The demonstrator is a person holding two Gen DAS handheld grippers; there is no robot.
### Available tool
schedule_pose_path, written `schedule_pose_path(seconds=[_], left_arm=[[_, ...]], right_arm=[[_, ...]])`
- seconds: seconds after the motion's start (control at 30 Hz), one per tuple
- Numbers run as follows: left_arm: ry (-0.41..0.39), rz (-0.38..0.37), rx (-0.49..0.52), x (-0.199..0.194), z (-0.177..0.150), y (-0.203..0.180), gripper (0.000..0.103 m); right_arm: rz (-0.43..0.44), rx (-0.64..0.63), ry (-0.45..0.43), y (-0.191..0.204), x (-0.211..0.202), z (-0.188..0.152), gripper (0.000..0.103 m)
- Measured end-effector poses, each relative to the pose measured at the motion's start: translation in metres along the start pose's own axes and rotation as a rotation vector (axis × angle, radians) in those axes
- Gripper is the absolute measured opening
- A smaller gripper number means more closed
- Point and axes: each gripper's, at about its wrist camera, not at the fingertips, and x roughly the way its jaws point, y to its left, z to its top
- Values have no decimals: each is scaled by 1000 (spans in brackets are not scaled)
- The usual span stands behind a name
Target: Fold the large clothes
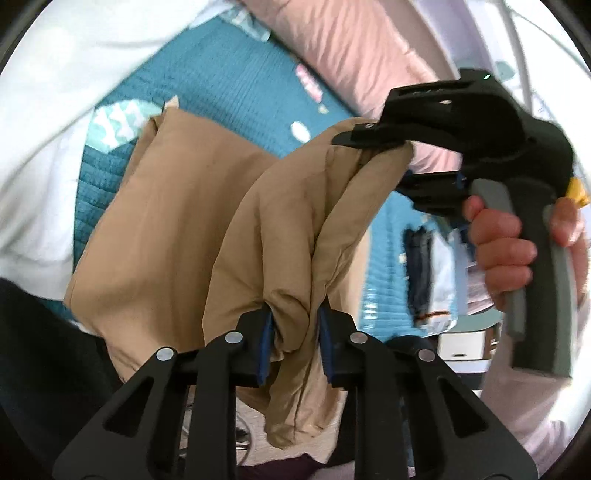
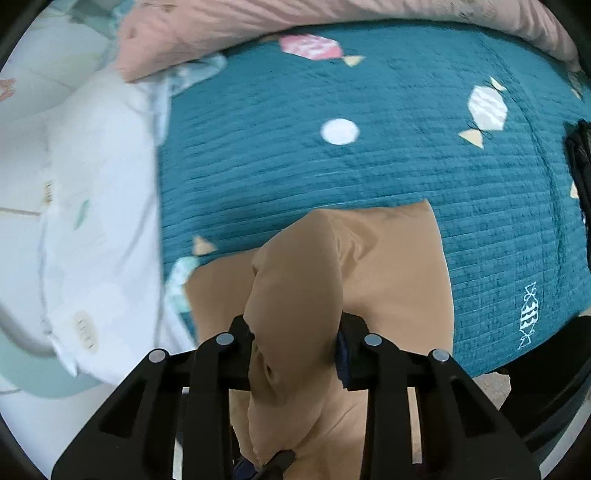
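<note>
Item: tan garment (image 1: 177,221), large, part lifted, part draped on bed.
Left gripper (image 1: 295,325): jaws pinching bunched tan cloth; likely anchors one end of edge.
Right gripper (image 2: 295,347): jaws pinching second bunch of same garment, pointing steeply down; two grips apart keep edge spread for fold.
Support: teal quilt (image 2: 369,166) on bed, candy print; lower garment rests there.
Adjacent: pink bedding (image 2: 221,22), white cloth (image 2: 103,221).

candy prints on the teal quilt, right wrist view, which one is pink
The pink candy print at the far edge of the teal quilt, just below the pink duvet. The other prints are white, cream or pale teal.
</note>
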Motion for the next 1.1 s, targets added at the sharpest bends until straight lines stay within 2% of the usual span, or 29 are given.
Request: schedule_pose_path(seconds=[0.07,0.17,0.27,0.33,0.37,0.47,0.57,0.67,0.7,0.73,0.77,0.83,0.87,0.97,1.07,1.1], left_arm=[[-23,-27,-14,-15,0,4,20],[-53,-7,-45,-30,3,13,21],[-81,61,-98,-31,8,41,21],[-87,145,-161,-25,15,72,21],[-75,186,-210,-18,19,90,21],[-56,223,-260,-10,22,120,22],[-60,217,-265,-9,22,123,24],[-62,262,-221,-11,19,110,27],[-63,262,-224,-12,17,109,28],[-63,258,-230,-13,15,110,29],[-61,251,-242,-12,14,111,30],[-57,245,-248,-13,9,115,32],[-58,244,-252,-12,8,114,32],[-51,276,-245,-10,10,115,34],[-66,276,-254,-11,13,119,35],[-69,273,-262,-11,15,122,39]], right_arm=[[29,-20,8,14,-8,-2,29],[23,-62,27,41,-3,-5,30],[17,-125,38,73,17,-8,33],[23,-145,54,83,36,-8,37],[62,-144,65,87,48,-8,41],[182,-207,96,95,62,-9,58],[269,-221,75,91,46,-11,59],[298,-242,19,82,17,-9,59],[282,-250,7,81,11,-10,56],[263,-260,-13,77,4,-10,44],[274,-272,-27,76,1,-11,24],[291,-326,-18,84,8,-14,7],[269,-349,-2,89,19,-15,3],[243,-340,31,105,64,-10,2],[198,-323,-3,113,96,-4,0],[181,-319,-21,114,105,0,0]])
